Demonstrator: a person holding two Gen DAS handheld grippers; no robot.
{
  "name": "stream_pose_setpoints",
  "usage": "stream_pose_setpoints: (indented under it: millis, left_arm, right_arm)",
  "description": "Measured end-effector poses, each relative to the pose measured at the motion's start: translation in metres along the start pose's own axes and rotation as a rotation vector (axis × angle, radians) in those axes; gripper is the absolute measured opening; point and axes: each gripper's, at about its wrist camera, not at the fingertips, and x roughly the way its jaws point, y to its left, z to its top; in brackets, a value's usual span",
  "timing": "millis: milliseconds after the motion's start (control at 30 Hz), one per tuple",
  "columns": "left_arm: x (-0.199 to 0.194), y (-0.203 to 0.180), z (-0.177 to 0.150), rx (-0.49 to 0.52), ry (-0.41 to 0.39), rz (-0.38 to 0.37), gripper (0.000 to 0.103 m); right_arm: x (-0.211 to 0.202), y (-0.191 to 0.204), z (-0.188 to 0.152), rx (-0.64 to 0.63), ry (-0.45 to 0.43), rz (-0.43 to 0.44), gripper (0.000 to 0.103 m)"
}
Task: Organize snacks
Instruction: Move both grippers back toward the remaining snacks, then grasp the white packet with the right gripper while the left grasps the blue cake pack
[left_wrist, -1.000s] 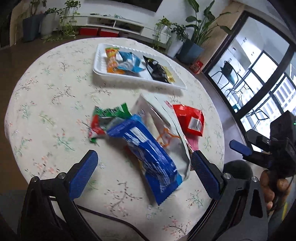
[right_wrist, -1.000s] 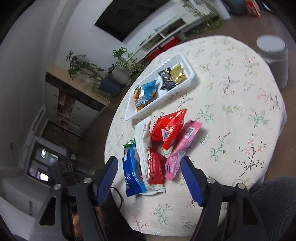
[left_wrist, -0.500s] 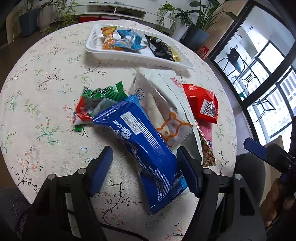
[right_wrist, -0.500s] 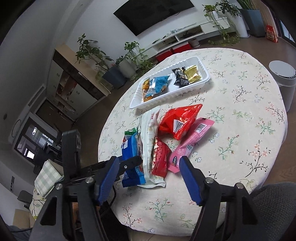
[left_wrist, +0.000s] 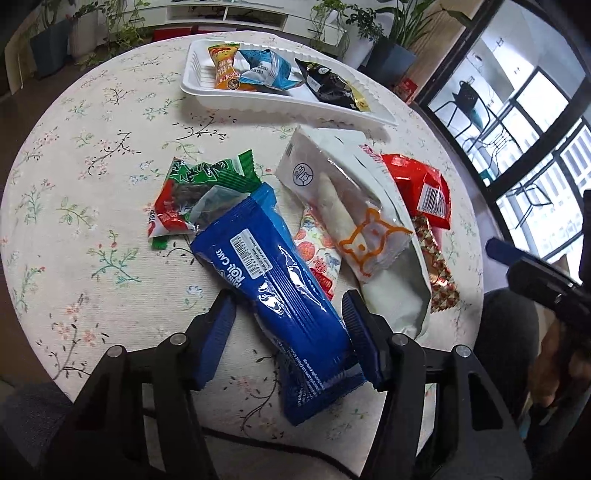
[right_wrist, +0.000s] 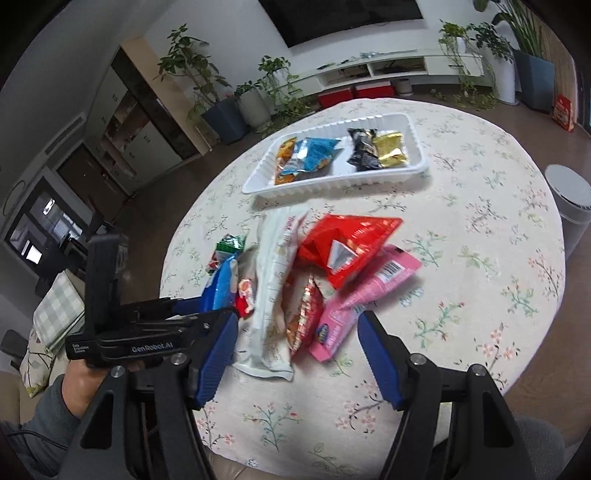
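A pile of snack packs lies on the round floral table. On top is a long blue roll-cake pack, between the fingers of my left gripper. Its jaws are closing; the right pad is at the pack's edge, and the left pad stands a little off it. Beside it lie a white pack, a green pack and a red pack. My right gripper hovers open over the pile's near end, above a pink pack, gripping nothing. The white tray holds several small packs.
The tray sits at the table's far side. A grey bin stands on the floor to the right of the table. Potted plants and a low white shelf line the far wall. A person's hand carries the left gripper at the table's near-left edge.
My left gripper sank towards the blue pack and its jaws narrowed from wide to close around it. The right gripper rolled and shifted, so the pile sits more level in its view.
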Motion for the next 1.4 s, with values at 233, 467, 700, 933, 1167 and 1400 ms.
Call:
stream_pose_setpoints:
  millis: [233, 467, 700, 933, 1167, 1400]
  left_arm:
    - [-0.001, 0.003, -0.001, 0.045, 0.015, 0.021, 0.055]
    - [-0.009, 0.021, -0.007, 0.04, 0.022, 0.017, 0.052]
    - [-0.007, 0.02, -0.003, 0.081, 0.045, 0.037, 0.049]
    - [-0.007, 0.018, -0.003, 0.086, 0.038, 0.048, 0.049]
    - [-0.008, 0.014, -0.01, 0.106, 0.027, 0.036, 0.031]
    - [-0.013, 0.014, -0.014, 0.114, 0.011, 0.014, 0.026]
  right_arm:
    - [0.036, 0.038, 0.002, -0.102, 0.059, 0.005, 0.052]
    - [0.072, 0.038, 0.004, -0.102, 0.162, -0.077, 0.045]
    - [0.095, 0.04, 0.005, -0.144, 0.24, -0.146, 0.038]
    - [0.106, 0.044, -0.001, -0.181, 0.262, -0.182, 0.03]
    - [0.099, 0.036, -0.003, -0.157, 0.246, -0.177, 0.026]
    - [0.09, 0.03, -0.005, -0.121, 0.226, -0.16, 0.024]
